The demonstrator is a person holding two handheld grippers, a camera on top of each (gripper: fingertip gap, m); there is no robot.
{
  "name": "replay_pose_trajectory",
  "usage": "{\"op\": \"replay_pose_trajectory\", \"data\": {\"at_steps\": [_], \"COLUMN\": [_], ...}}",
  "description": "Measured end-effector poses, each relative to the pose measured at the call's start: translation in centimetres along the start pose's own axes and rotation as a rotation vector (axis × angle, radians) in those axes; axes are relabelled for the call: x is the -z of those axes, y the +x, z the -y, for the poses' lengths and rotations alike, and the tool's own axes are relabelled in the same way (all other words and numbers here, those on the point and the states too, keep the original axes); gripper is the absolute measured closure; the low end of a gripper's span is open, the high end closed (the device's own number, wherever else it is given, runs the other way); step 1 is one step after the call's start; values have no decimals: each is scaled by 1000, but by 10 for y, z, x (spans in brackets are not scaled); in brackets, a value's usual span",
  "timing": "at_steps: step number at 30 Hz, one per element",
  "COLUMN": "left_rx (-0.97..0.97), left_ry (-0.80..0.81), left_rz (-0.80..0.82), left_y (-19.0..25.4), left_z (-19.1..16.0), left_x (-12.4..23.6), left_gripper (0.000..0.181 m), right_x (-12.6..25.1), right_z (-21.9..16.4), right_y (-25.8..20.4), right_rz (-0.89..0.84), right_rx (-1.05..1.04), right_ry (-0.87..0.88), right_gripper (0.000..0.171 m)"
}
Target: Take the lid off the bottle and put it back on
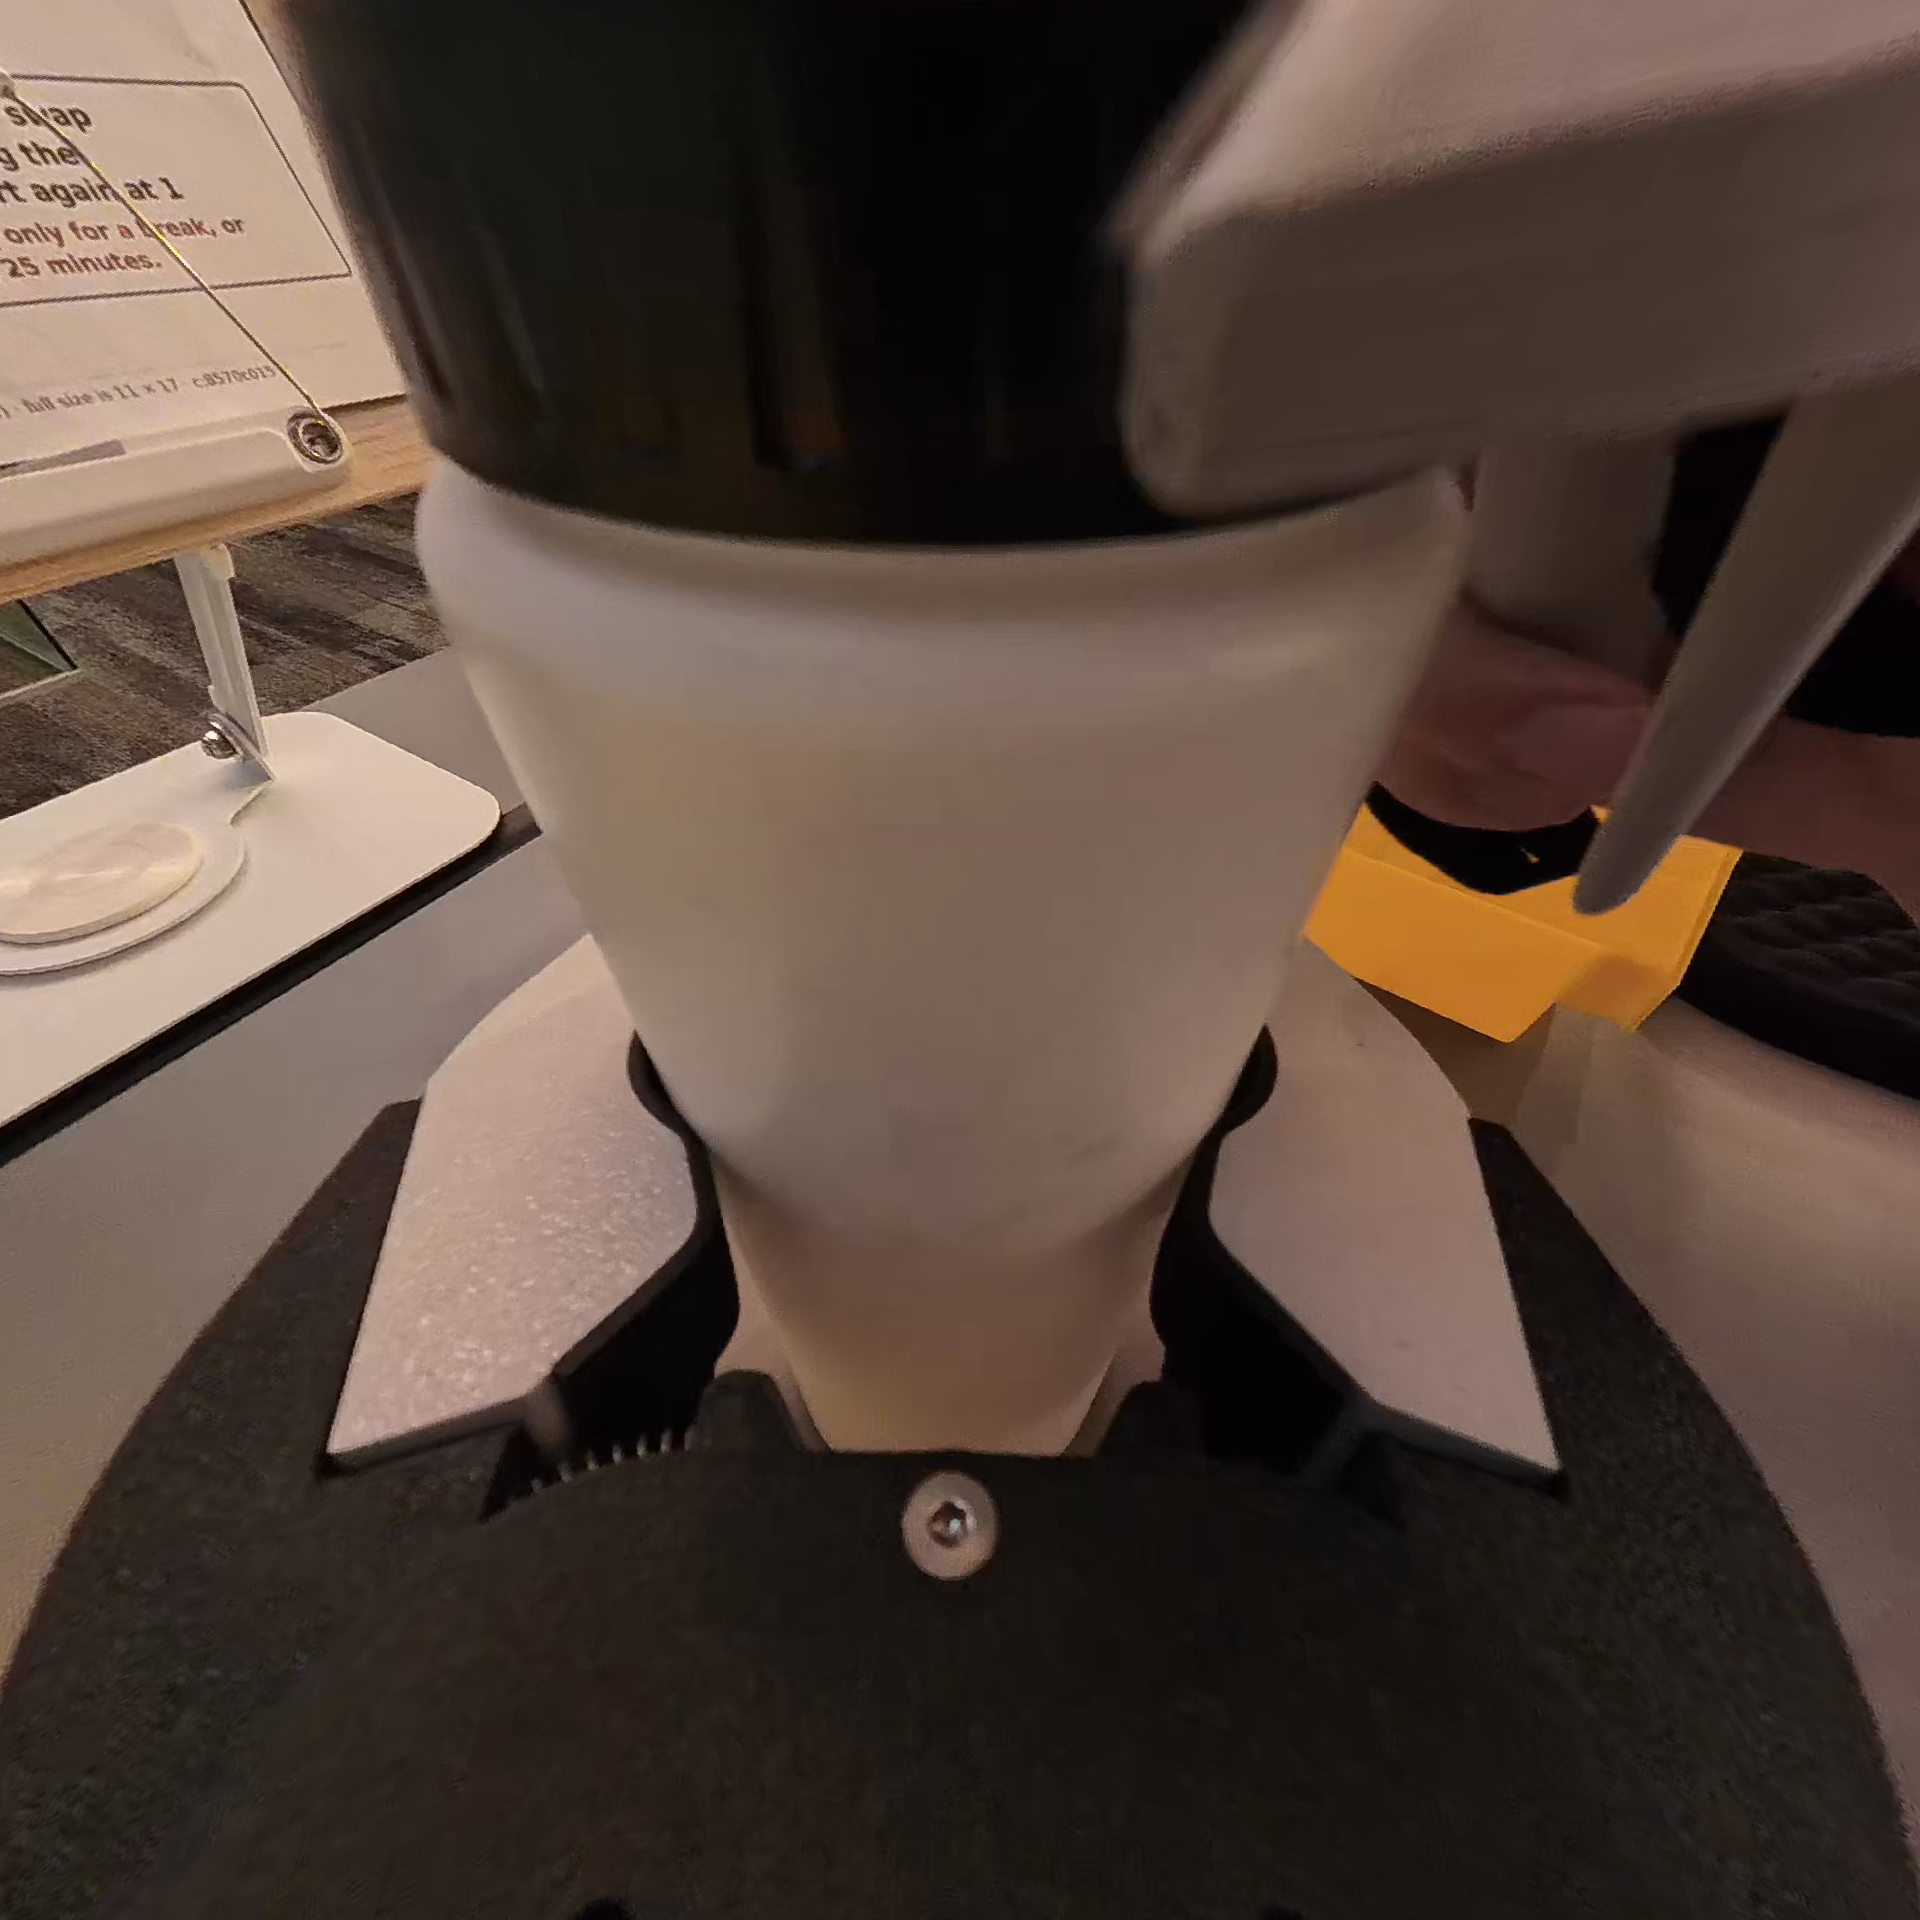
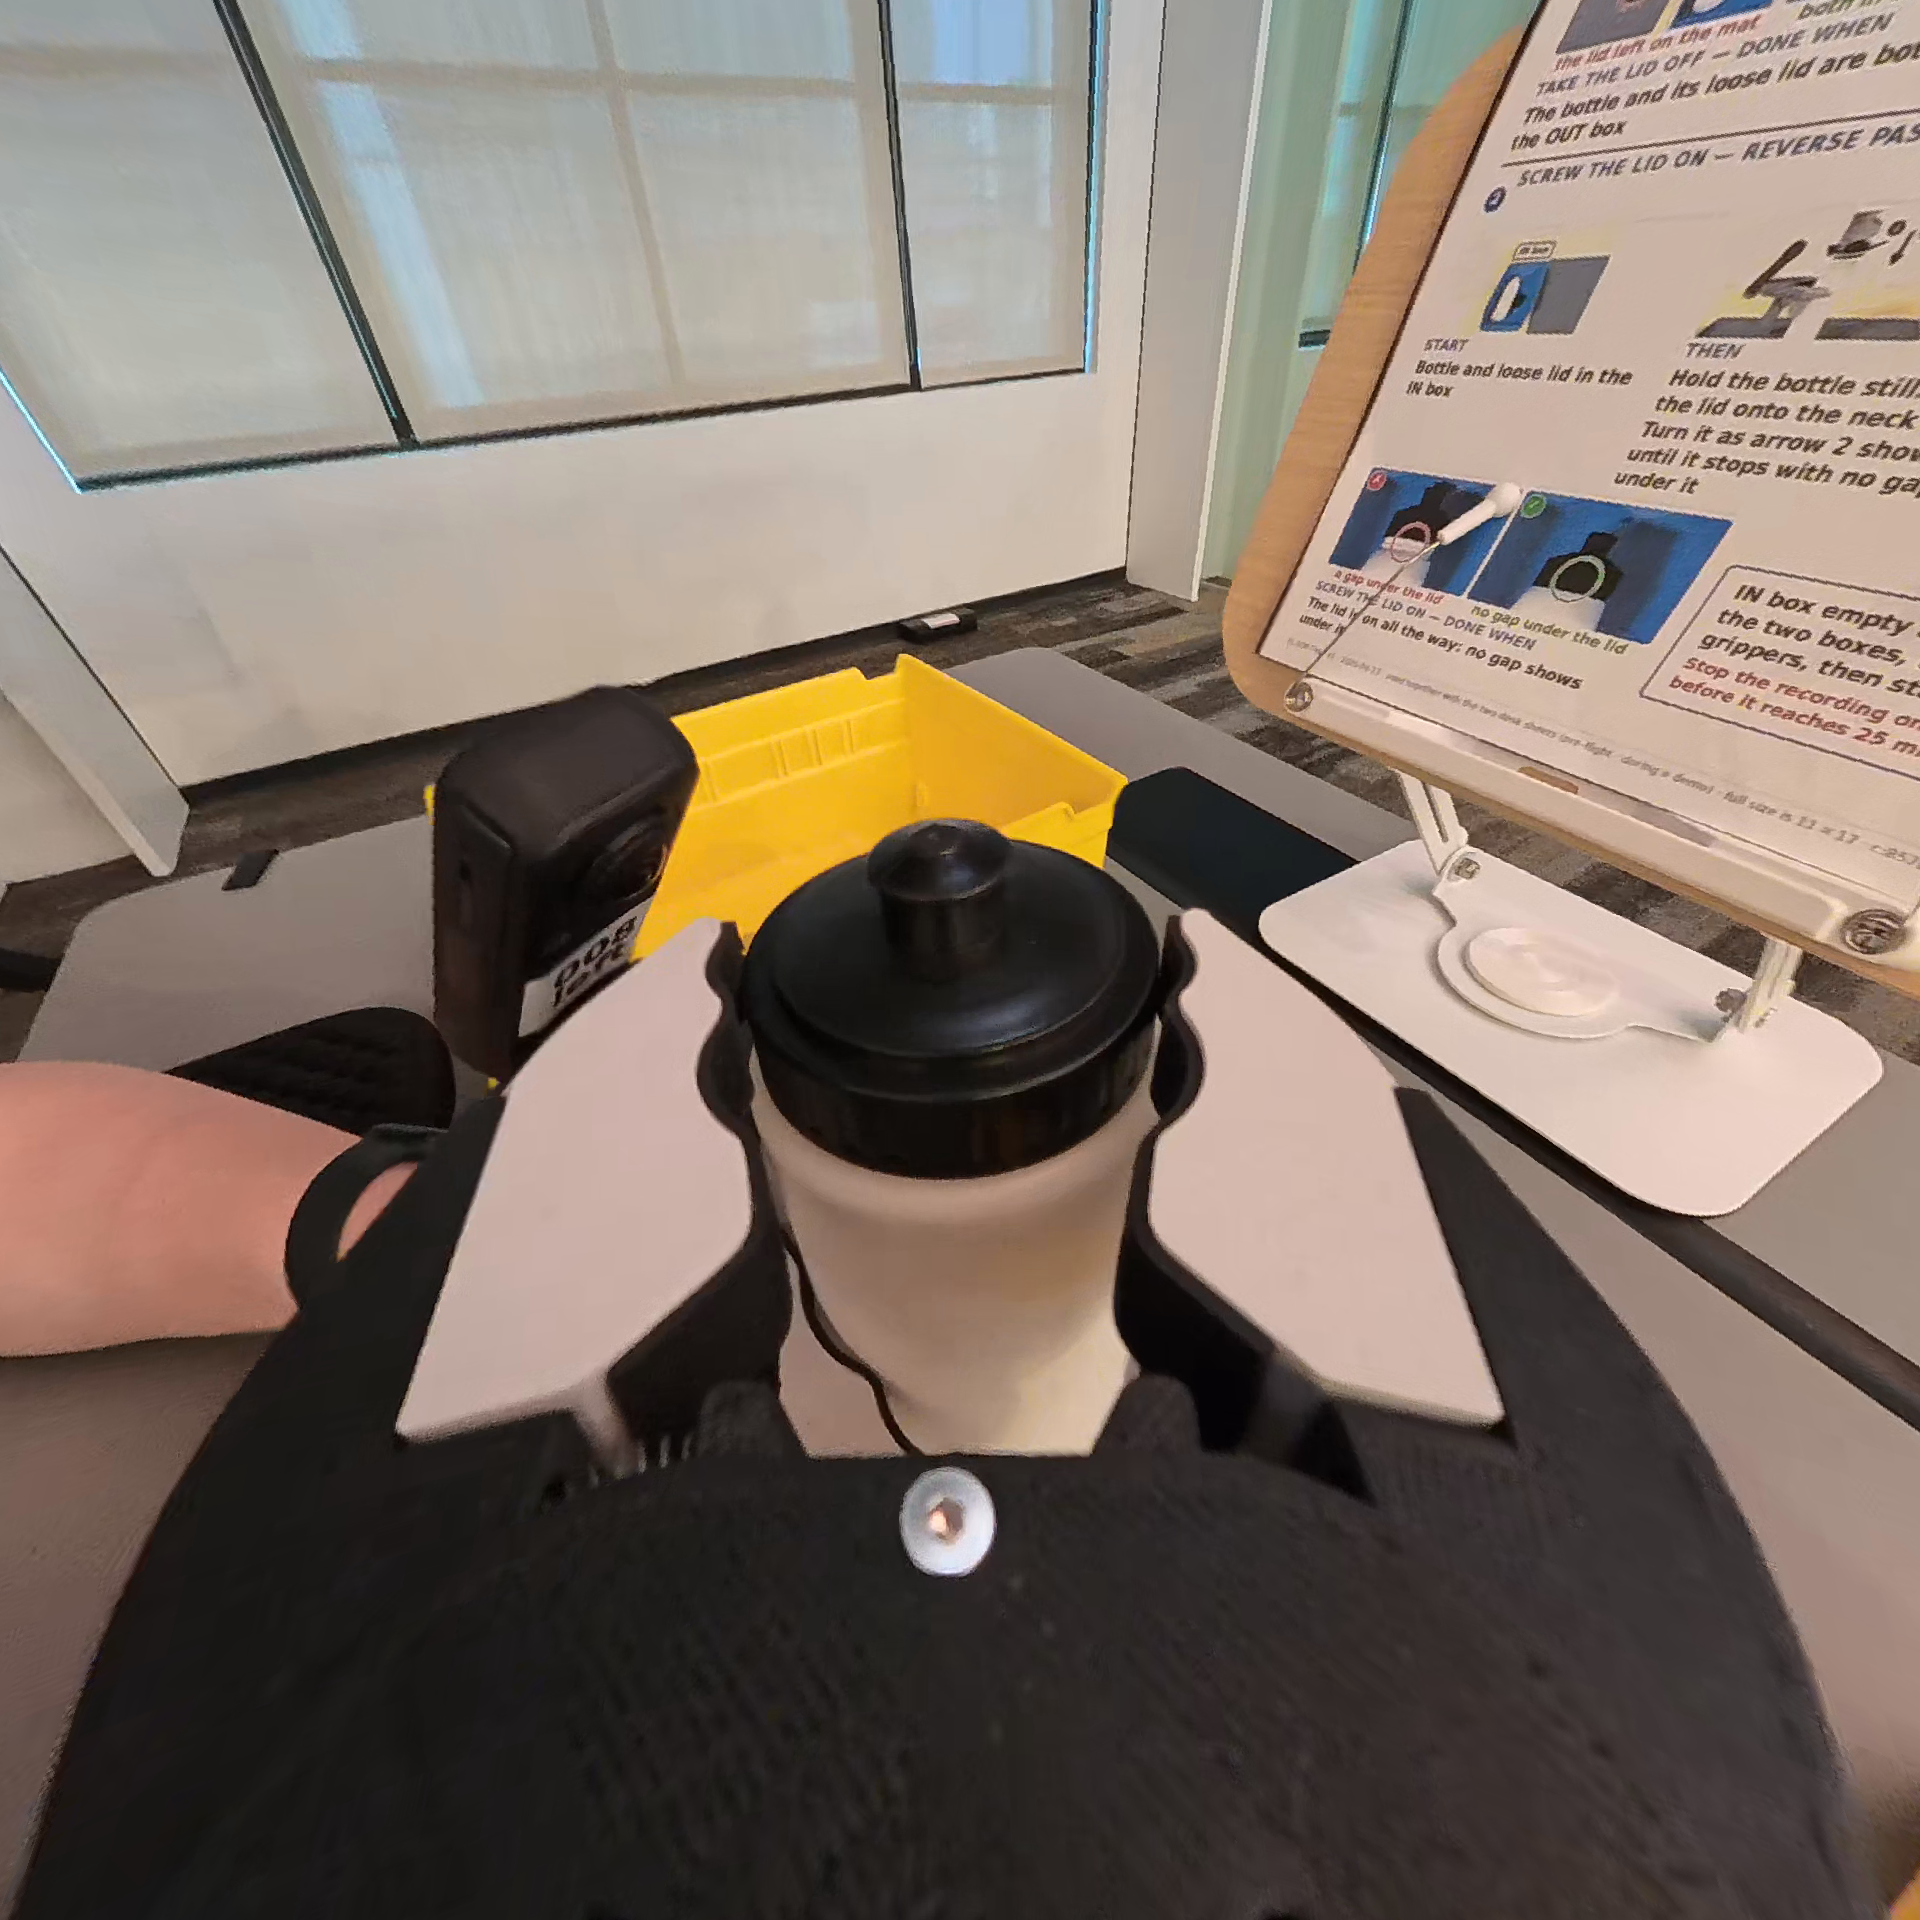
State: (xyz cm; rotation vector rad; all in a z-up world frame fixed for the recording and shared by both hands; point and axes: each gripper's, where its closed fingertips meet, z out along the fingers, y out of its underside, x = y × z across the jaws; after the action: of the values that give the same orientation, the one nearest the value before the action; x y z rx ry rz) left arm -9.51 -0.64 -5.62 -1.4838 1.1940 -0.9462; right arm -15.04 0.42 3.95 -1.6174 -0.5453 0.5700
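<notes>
A white bottle (image 1: 935, 831) with a black ribbed screw lid (image 1: 727, 260) stands upright between the fingers of my left gripper (image 1: 951, 1044), which is shut on the bottle's body. In the right wrist view the bottle (image 2: 956, 1247) and its lid (image 2: 951, 1029), which has a black spout, sit between the fingers of my right gripper (image 2: 951, 930). Its pads press on both sides of the lid. The lid sits on the bottle's neck with no gap showing. A grey finger (image 1: 1455, 260) of the right gripper covers the lid's right side in the left wrist view.
A yellow bin (image 2: 883, 758) stands behind the bottle; it also shows in the left wrist view (image 1: 1455, 956). An instruction board (image 2: 1662, 416) on a white stand (image 2: 1558, 1091) is at the right. The left gripper's black camera (image 2: 551, 862) and a person's forearm (image 2: 135, 1195) are at the left.
</notes>
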Motion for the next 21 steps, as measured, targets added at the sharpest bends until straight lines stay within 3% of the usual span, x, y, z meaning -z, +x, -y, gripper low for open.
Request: {"op": "replay_pose_trajectory", "data": {"at_steps": [21], "left_rx": [-16], "left_ry": [-15], "left_rz": [-23], "left_y": [1], "left_z": [-1], "left_x": [0], "left_gripper": [79], "right_x": [-2], "right_z": [-4], "right_y": [1], "right_rz": [-34], "right_rx": [42], "right_ry": [-9], "right_gripper": [93]}}
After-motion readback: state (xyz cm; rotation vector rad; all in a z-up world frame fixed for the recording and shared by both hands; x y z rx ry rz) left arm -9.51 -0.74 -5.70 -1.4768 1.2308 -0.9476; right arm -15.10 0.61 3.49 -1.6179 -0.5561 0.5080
